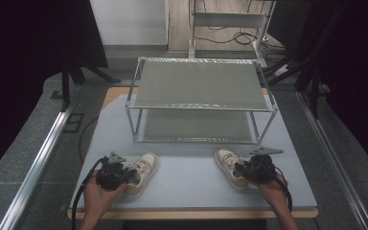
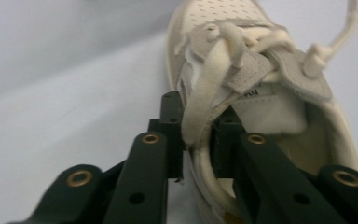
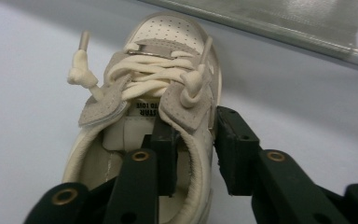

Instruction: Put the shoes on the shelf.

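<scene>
On your left, you are holding the left gripper [image 1: 130, 173] at the near left part of the table [image 1: 191, 179], and its fingers [image 2: 170, 135] are pinching the side wall of the left shoe [image 1: 143, 171] at the collar, one inside the opening and one outside, so that gripper is clamped on the shoe. That shoe is lying flat on its sole with its long axis running away from you and a little rightward, toe toward the shelf rack [image 1: 200, 103]. Moving right, the rack is standing at the middle of the table, well beyond both shoes, its lower shelf open toward you. On your right, the right gripper [image 1: 242, 171] is meeting the right shoe [image 1: 228, 164] from its heel end; one finger is sitting inside the collar and pressing the wall, while the outer finger [image 3: 233, 149] is showing a slim gap, so this grasp is looking not quite closed. Each shoe is lying directly ahead of its own fingers, toe pointing on toward the rack, so I judge each hand is placed to lift its own shoe forward.
</scene>
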### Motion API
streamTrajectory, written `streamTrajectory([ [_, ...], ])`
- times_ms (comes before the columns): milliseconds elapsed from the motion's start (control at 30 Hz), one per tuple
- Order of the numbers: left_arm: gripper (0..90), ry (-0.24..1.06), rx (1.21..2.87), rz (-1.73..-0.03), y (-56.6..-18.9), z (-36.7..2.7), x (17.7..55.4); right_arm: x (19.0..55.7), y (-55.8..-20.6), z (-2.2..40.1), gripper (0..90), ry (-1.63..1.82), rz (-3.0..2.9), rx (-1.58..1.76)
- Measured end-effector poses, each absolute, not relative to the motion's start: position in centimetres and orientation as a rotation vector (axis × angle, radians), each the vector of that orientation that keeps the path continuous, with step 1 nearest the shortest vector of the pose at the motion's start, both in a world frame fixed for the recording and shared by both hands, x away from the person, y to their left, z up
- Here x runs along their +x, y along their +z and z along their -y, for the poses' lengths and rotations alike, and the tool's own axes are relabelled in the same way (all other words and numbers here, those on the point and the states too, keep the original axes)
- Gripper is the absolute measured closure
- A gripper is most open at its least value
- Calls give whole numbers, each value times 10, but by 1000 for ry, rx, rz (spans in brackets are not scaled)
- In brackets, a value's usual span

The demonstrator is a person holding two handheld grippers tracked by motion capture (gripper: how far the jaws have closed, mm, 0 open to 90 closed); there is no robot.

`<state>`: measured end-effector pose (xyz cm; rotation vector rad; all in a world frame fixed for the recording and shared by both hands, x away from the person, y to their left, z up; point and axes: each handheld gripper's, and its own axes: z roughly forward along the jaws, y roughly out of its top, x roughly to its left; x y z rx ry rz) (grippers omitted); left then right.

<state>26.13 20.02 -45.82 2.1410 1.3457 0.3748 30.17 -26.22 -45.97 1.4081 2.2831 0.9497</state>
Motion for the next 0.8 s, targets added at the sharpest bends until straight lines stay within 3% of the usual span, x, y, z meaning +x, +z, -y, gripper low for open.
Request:
streamTrajectory([
  [200, 814, 381, 2120, -1347, -456, -201, 262, 300, -459, 261, 770, 928, -2262, 1406],
  [800, 817, 345, 1942, -1297, -429, -211, 263, 289, -437, 267, 768, 1046, -2199, 1377],
])
